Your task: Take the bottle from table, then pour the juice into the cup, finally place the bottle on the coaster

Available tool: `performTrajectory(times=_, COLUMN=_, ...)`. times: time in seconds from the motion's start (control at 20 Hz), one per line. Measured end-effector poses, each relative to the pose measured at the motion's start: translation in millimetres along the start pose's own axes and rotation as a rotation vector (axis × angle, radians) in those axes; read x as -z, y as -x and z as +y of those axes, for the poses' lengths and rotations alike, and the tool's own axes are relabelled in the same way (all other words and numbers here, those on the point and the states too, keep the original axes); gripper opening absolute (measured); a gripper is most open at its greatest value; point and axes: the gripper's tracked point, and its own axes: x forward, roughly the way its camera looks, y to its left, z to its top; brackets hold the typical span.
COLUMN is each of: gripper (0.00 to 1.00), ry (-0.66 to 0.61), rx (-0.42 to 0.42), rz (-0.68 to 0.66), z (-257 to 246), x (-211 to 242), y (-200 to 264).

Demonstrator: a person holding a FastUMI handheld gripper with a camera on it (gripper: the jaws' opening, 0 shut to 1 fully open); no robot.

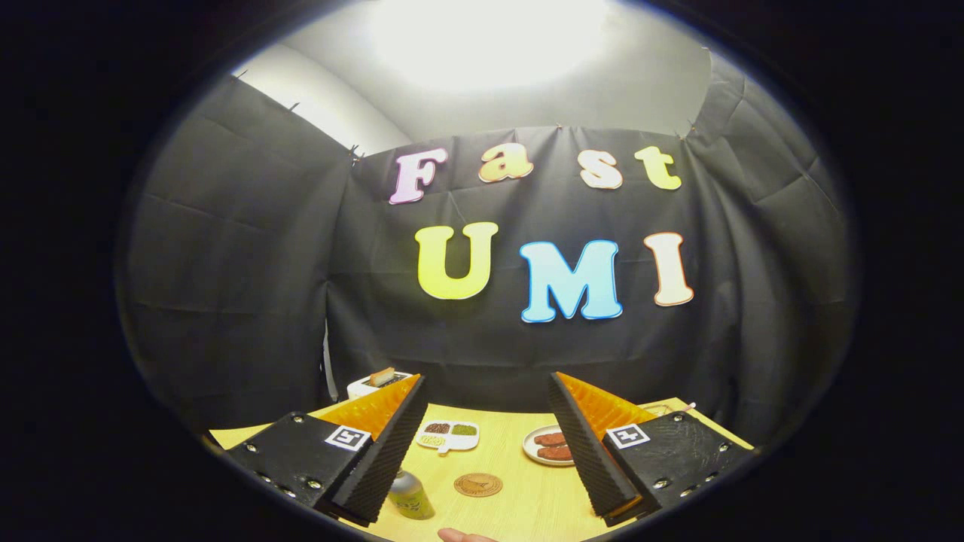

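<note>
The tongs (486, 444) sit closest to the lens, spread wide with nothing between them, hovering above the pale wooden worktop (527, 504). Going from left to right: a white toaster (374, 382) with a slice poking up stands at the far back, past the left finger; the bottle (410, 494) stands upright just inside that left finger, low and close, partly hidden by it. Further back lies a small divided dish (449, 435) of bits. The round coaster (478, 484) rests roughly midway between the fingers, just right of the bottle. A plate (548, 445) with reddish pieces lies beside the right finger. The bottle's long axis is vertical, so the tongs likely need to drop and shift leftward to straddle it.
</note>
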Motion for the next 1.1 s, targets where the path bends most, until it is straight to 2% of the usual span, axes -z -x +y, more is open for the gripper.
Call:
performTrajectory(times=0.25, gripper=0.98, ry=0.020, rx=-0.006, rz=0.033, z=18, x=48, y=-3)
performTrajectory(times=0.45, gripper=0.98, ry=0.013, rx=0.067, rz=0.012, z=20, x=58, y=-12)
performTrajectory(times=0.75, gripper=0.99, ry=-0.026, rx=0.121, rz=-0.003, z=57, x=80, y=-36)
performTrajectory(times=1.1, gripper=0.98, ry=0.028, rx=0.099, rz=0.066, z=91, x=160, y=-58)
